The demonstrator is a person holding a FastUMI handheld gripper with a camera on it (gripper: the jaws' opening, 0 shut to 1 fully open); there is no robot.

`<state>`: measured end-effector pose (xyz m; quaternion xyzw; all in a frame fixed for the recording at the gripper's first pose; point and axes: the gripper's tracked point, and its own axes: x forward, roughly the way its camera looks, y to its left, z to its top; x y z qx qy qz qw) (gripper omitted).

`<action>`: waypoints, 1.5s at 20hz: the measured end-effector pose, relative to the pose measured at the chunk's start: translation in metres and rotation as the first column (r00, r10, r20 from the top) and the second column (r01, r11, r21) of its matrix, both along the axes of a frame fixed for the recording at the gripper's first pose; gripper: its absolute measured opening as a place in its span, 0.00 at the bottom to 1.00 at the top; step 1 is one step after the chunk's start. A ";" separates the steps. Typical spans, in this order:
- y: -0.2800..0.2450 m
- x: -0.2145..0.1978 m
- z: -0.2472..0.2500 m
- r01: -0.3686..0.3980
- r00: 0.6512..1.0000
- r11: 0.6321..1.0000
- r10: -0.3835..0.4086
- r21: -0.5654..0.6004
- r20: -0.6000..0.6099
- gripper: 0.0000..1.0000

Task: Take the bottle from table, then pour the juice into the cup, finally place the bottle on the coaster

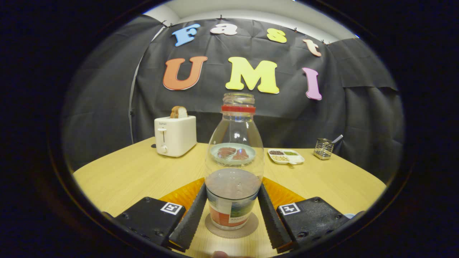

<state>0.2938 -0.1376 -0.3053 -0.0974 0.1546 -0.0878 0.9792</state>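
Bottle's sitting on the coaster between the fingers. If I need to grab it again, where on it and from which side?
Grip the bottle low, at the labelled straight band, from this near side, one of the fingers on each flank. It stands upright on the coaster; above the label the body bulges and narrows to the neck, so the gripper could slip there.

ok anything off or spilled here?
Nothing stands out. The bottle stands upright and uncapped on the coaster, between the claw fingers, which flank its base. No spill on the table.

The claw [232, 211] points level ahead, its fingers [190, 215] slightly parted.
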 end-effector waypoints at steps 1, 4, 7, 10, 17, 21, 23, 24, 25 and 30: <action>0.002 0.000 0.002 -0.007 1.000 1.000 0.007 -0.003 -0.002 0.88; 0.009 -0.002 0.003 -0.046 0.999 0.999 0.046 -0.014 -0.018 0.99; 0.005 -0.007 0.017 -0.042 0.999 0.998 0.042 -0.052 0.001 1.00; 0.007 -0.014 0.029 -0.031 0.999 0.998 0.031 -0.050 0.008 1.00; 0.037 -0.053 0.094 -0.036 0.998 0.999 0.037 -0.016 0.056 1.00; 0.058 -0.084 0.157 -0.043 0.993 0.999 0.045 -0.022 0.109 1.00; 0.069 -0.100 0.186 -0.041 0.992 0.998 0.046 -0.042 0.120 1.00; 0.073 -0.108 0.198 -0.040 0.991 0.998 0.046 -0.052 0.124 1.00; 0.080 -0.116 0.213 -0.047 0.990 0.998 0.053 -0.050 0.131 1.00; 0.109 -0.155 0.282 -0.089 0.969 0.994 0.073 0.058 0.238 1.00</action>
